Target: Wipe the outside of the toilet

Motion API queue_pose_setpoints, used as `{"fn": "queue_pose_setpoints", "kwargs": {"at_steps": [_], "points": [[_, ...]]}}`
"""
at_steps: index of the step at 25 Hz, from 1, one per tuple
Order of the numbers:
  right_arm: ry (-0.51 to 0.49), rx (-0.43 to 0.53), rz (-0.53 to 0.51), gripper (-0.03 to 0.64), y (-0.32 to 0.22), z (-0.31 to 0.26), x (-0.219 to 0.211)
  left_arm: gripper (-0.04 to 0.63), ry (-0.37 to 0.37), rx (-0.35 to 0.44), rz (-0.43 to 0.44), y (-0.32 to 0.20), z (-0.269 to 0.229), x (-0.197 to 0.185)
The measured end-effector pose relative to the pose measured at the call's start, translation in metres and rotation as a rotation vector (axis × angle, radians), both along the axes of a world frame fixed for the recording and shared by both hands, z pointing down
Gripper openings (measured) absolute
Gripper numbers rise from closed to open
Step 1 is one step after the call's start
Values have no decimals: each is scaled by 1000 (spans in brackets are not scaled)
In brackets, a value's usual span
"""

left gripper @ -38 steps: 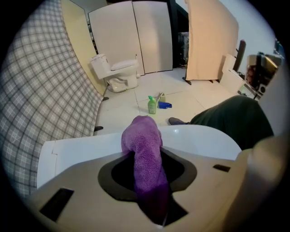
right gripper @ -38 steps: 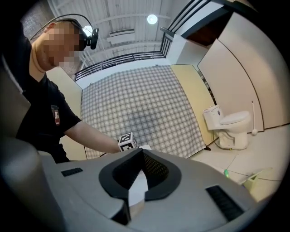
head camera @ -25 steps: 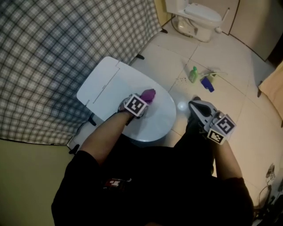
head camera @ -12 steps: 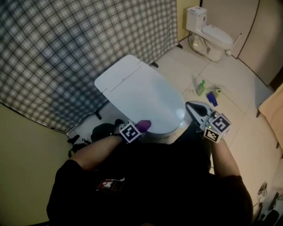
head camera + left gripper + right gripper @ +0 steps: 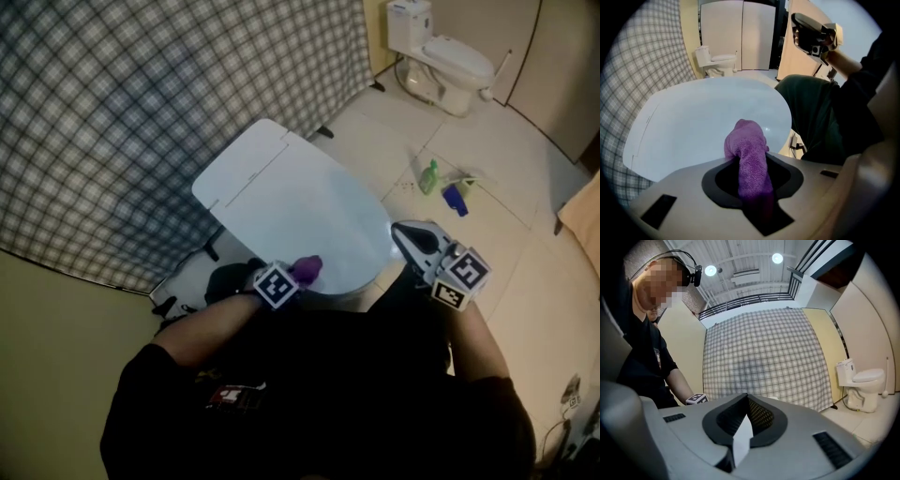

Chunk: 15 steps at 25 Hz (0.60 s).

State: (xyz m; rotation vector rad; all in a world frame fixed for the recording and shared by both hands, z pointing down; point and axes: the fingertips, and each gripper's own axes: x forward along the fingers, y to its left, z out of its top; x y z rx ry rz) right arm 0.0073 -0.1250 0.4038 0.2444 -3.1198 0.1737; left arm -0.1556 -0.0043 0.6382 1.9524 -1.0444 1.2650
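Observation:
A white toilet with its lid (image 5: 300, 211) down fills the middle of the head view. My left gripper (image 5: 302, 274) sits at the lid's near front edge, shut on a purple cloth (image 5: 308, 269). In the left gripper view the cloth (image 5: 749, 154) sticks out between the jaws against the lid (image 5: 698, 122). My right gripper (image 5: 403, 232) hovers to the right of the bowl, off the toilet, jaws shut with nothing between them. In its own view the right gripper (image 5: 746, 414) points at the checked curtain, and the left gripper's marker cube (image 5: 696, 399) shows at lower left.
A checked curtain (image 5: 141, 112) hangs behind and left of the toilet. A second toilet (image 5: 445, 52) stands at the far wall. A green bottle (image 5: 429, 175) and a blue bottle (image 5: 456, 199) lie on the tiled floor to the right. A dark object (image 5: 223, 279) sits by the toilet's base.
My left gripper has drawn the purple cloth from the middle of the lid back to its near front edge. The right gripper has stayed beside the bowl, still shut.

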Motion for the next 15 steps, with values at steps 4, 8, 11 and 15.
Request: {"fn": "queue_pose_setpoints", "kwargs": {"at_steps": [4, 8, 11, 15], "points": [[-27, -33, 34, 9, -24, 14, 26, 123, -81, 78, 31, -57, 5, 12], [-81, -75, 97, 9, -52, 28, 63, 123, -63, 111, 37, -138, 11, 40], [-96, -102, 142, 9, -75, 39, 93, 123, -68, 143, 34, -201, 10, 56], [-101, -136, 196, 9, -98, 57, 126, 124, -87, 165, 30, -268, 6, 71]]}}
